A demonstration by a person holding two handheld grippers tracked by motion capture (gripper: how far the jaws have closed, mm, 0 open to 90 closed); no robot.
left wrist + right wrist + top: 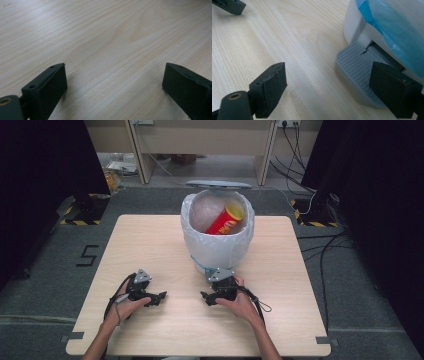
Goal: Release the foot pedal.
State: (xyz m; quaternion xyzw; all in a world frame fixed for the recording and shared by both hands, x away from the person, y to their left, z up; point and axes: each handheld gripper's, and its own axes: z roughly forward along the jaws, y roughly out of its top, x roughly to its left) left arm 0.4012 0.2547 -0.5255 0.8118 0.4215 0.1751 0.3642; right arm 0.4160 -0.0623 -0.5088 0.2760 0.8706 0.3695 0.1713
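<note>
A white pedal bin [217, 245] stands near the middle of the desk [150, 235], toward its far edge, lid [218, 184] raised, lined with a bag, a red chip can [226, 220] leaning inside. Just before it, the right gripper [206, 298] rests on the desk, fingers spread wide beside the grey pedal [354, 72]. The left gripper [161, 297] lies nearer the near-left corner, fingers spread wide, holding nothing.
</note>
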